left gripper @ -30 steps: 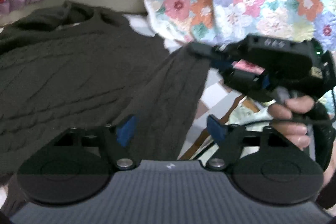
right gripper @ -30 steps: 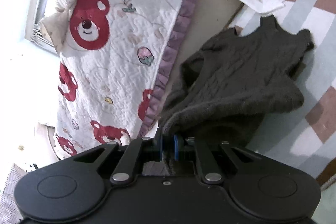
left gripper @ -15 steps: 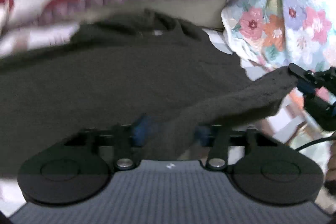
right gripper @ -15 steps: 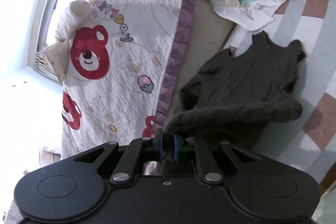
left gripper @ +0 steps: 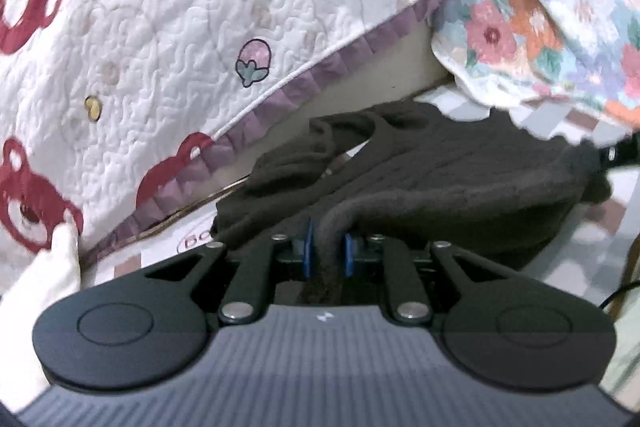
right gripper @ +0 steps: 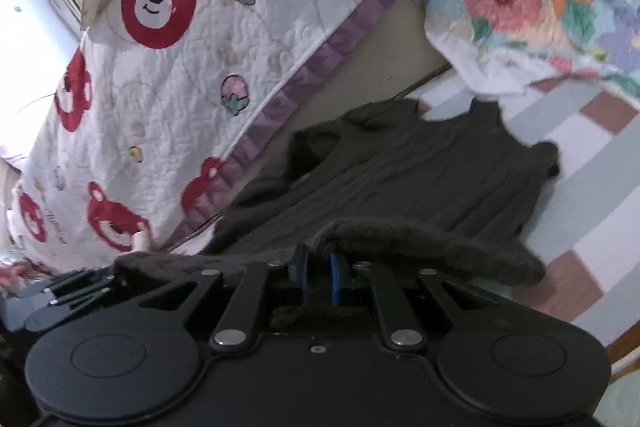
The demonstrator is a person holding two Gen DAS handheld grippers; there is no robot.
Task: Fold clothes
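Observation:
A dark brown knitted sweater [left gripper: 460, 179] lies on a checked sheet [right gripper: 592, 155], its neck toward the bear quilt. My left gripper [left gripper: 328, 251] is shut on a thick fold of its near edge, which passes between the blue pads [left gripper: 307, 253]. In the right wrist view the sweater [right gripper: 420, 179] spreads ahead, and my right gripper [right gripper: 319, 274] is shut on the rolled near hem. The hem runs taut between both grippers, lifted off the sheet. The left gripper [right gripper: 80, 293] shows at the lower left of the right wrist view, fabric draped onto it.
A white quilt with red bears and a purple frill [left gripper: 180, 59] hangs along the far side. A floral quilt [left gripper: 560, 7] is heaped at the right back. A thin dark cable [left gripper: 624, 287] runs at the right edge.
The left gripper went from open over the sleeve to shut on the sweater's edge and rose with it. The right gripper kept its hold and rolled, and the hem now stretches between them.

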